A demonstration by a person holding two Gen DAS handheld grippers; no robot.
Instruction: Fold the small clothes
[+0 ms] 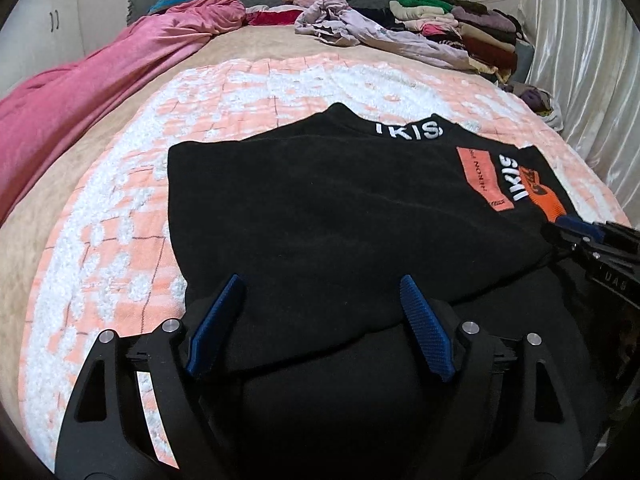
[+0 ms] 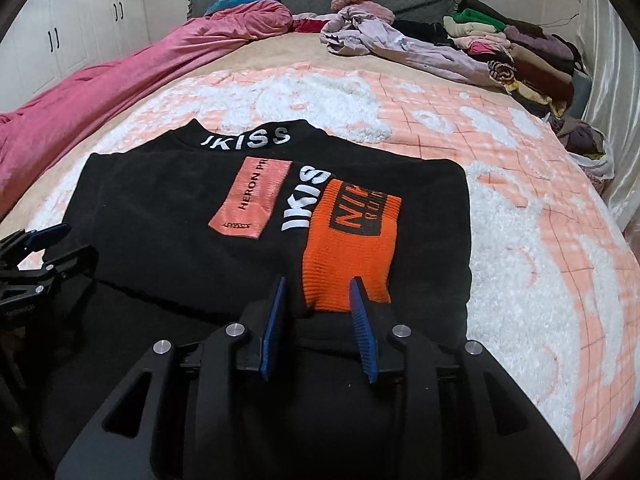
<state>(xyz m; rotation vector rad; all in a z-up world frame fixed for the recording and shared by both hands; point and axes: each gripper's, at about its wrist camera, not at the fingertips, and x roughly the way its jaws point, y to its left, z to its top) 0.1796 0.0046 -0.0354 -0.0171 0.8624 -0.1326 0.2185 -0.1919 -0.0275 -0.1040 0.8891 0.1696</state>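
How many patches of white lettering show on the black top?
2. One runs across the collar at the far edge of the black top; one runs down the chest between the pink and orange patches. Folded-under fabric may hide more.

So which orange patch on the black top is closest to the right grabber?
The bright orange knitted patch, just ahead of the right gripper. The paler salmon patch lies farther up and left.

Soft, even indoor light, rather dim, with dark vignetted corners and strong fisheye bending at the edges. The glossy white satin curtain [image 1: 592,80] shows pale sheen. The black printed sweatshirt [image 2: 168,208] swallows detail; near fabric is slightly blurred
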